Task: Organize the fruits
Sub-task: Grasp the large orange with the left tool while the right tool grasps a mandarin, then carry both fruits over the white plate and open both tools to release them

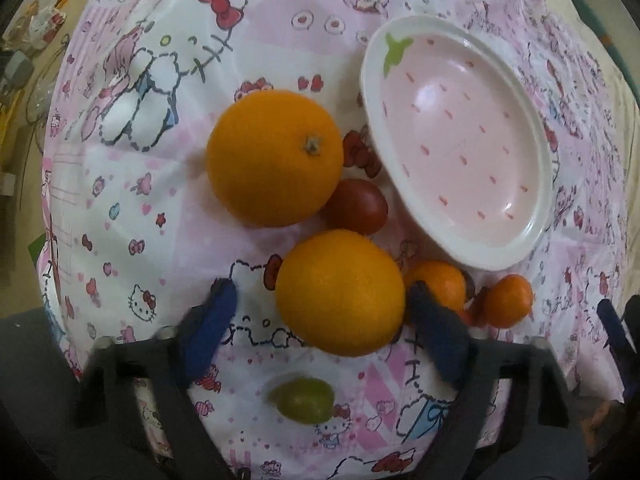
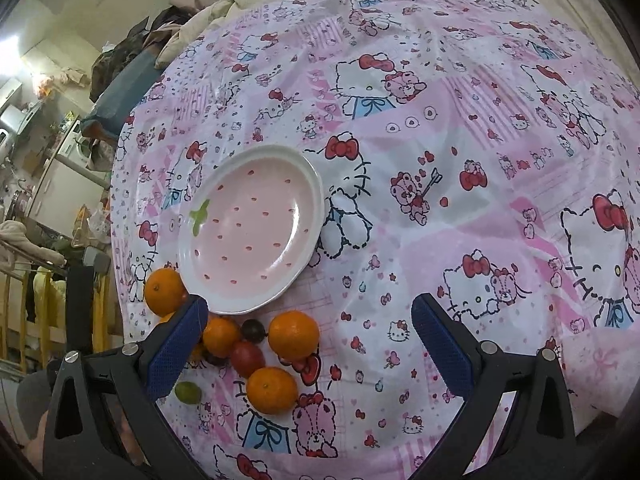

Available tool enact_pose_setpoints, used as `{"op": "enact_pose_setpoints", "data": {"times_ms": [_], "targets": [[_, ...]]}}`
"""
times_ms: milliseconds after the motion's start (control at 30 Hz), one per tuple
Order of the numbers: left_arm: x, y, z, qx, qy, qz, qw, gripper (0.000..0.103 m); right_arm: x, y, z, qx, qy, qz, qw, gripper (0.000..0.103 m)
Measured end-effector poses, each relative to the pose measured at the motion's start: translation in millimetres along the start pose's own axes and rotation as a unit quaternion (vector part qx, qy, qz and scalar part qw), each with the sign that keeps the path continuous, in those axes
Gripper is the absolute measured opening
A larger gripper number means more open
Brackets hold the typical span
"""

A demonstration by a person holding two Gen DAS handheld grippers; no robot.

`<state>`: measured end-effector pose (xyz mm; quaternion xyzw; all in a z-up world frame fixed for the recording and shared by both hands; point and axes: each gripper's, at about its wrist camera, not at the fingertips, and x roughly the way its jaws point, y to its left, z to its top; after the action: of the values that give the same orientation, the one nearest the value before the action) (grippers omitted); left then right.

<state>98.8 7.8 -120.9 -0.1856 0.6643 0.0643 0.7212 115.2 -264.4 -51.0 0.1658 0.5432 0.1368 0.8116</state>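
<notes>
A pink strawberry-shaped plate (image 1: 460, 144) with a white rim lies empty on the Hello Kitty cloth; it also shows in the right wrist view (image 2: 248, 232). Beside it lie two big oranges (image 1: 276, 164) (image 1: 340, 292), a red tomato (image 1: 356, 206), two small mandarins (image 1: 442, 284) (image 1: 508, 300) and a green fruit (image 1: 302, 400). My left gripper (image 1: 320, 296) is open, its blue fingers either side of the nearer orange, not gripping it. My right gripper (image 2: 310, 316) is open and empty, above the cloth beside the fruit cluster (image 2: 256, 344).
The patterned cloth (image 2: 440, 160) covers a bed that stretches far to the right. The bed's edge drops off at the left to a cluttered room floor (image 1: 24, 60). Bedding is piled at the far end (image 2: 192, 20).
</notes>
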Motion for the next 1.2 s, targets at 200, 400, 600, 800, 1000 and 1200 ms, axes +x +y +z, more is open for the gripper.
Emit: {"op": "enact_pose_setpoints", "data": {"times_ms": [200, 400, 600, 800, 1000, 1200], "targets": [[-2, -2, -1, 0.012, -0.005, -0.022, 0.9997, 0.056, 5, 1, 0, -0.002, 0.006, 0.0, 1.0, 0.103], [-15, -1, -10, 0.022, -0.006, -0.027, 0.9994, 0.053, 17, -2, -4, 0.006, 0.04, 0.006, 0.999, 0.079], [-28, 2, -16, 0.036, -0.026, -0.027, 0.9986, 0.053, 46, -2, -10, 0.01, 0.109, 0.022, 0.994, 0.071], [-39, 5, -14, 0.037, -0.041, -0.02, 0.9983, 0.053, 77, 15, -21, -0.032, 0.15, -0.002, 0.988, 0.069], [-42, 2, -15, 0.037, -0.052, -0.016, 0.9979, 0.053, 90, 20, -28, -0.065, 0.162, -0.012, 0.985, 0.045], [-44, 2, -15, 0.042, -0.063, -0.01, 0.9971, 0.053, 83, 20, -29, -0.067, 0.148, -0.007, 0.987, 0.044]]}}
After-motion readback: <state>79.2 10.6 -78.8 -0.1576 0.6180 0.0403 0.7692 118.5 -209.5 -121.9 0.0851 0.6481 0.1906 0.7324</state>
